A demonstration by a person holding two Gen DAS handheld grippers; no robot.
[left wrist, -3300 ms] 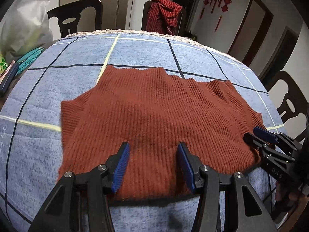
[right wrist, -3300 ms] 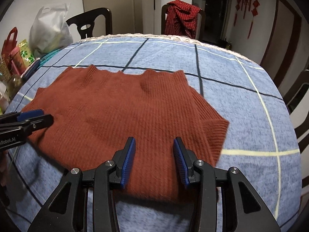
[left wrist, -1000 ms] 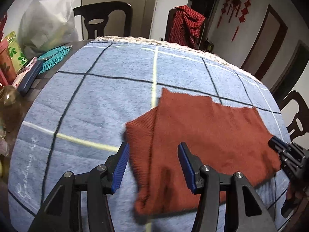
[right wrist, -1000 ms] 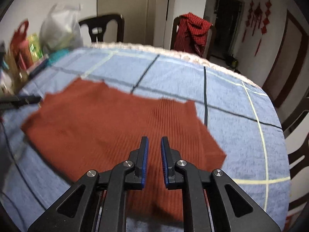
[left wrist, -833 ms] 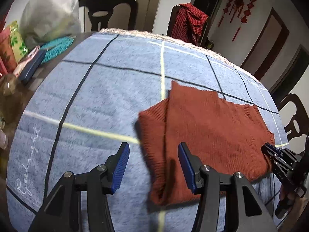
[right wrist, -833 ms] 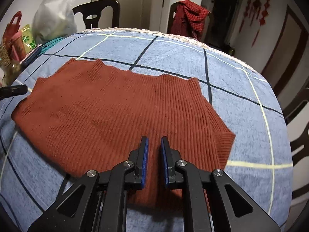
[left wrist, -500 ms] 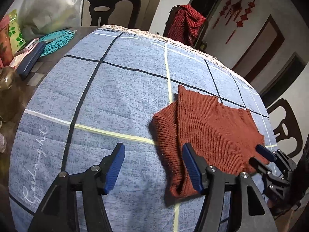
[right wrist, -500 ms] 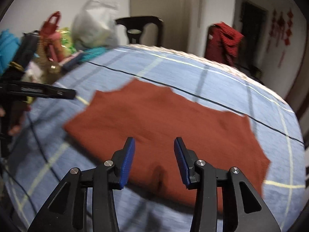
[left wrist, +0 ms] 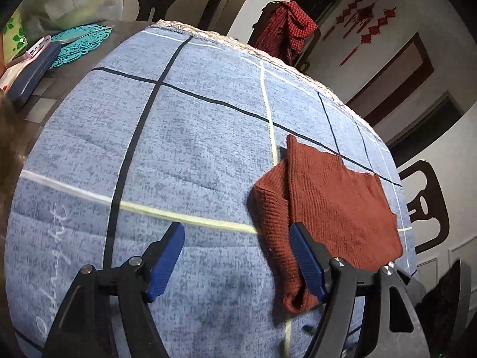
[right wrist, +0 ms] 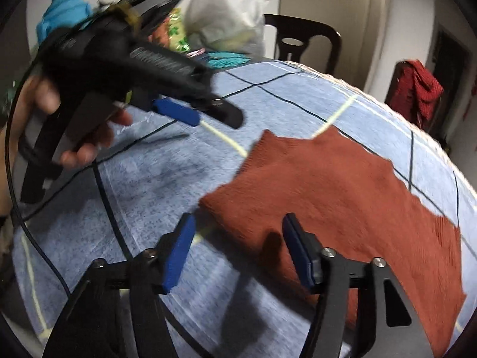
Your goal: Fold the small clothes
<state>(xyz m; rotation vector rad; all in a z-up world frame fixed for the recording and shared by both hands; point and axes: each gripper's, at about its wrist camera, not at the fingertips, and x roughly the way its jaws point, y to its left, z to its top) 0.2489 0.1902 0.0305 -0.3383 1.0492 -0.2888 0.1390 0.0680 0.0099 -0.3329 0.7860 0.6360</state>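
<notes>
A rust-red knit sweater (left wrist: 328,203) lies flat on the blue checked tablecloth (left wrist: 179,134), right of centre in the left wrist view. My left gripper (left wrist: 237,256) hovers above the cloth by the sweater's left edge. Its jaws are opening and only its right finger overlaps the knit, gripping nothing. In the right wrist view the sweater (right wrist: 342,194) fills the right side. My right gripper (right wrist: 238,250) hangs over its near left corner, jaws opening, pads off the fabric. The left gripper (right wrist: 217,113), held by a hand (right wrist: 83,143), shows blurred at upper left.
Dark chairs stand around the table; one carries a red checked garment (left wrist: 286,29). A teal mat (left wrist: 80,41), a dark case (left wrist: 29,71) and a white plastic bag (right wrist: 226,12) crowd the far left. A cable (right wrist: 104,197) trails across the cloth.
The right gripper went from shut to wide open, and the left one widened. Both views swung left, so the sweater now sits further right. The left gripper now looms in the right wrist view.
</notes>
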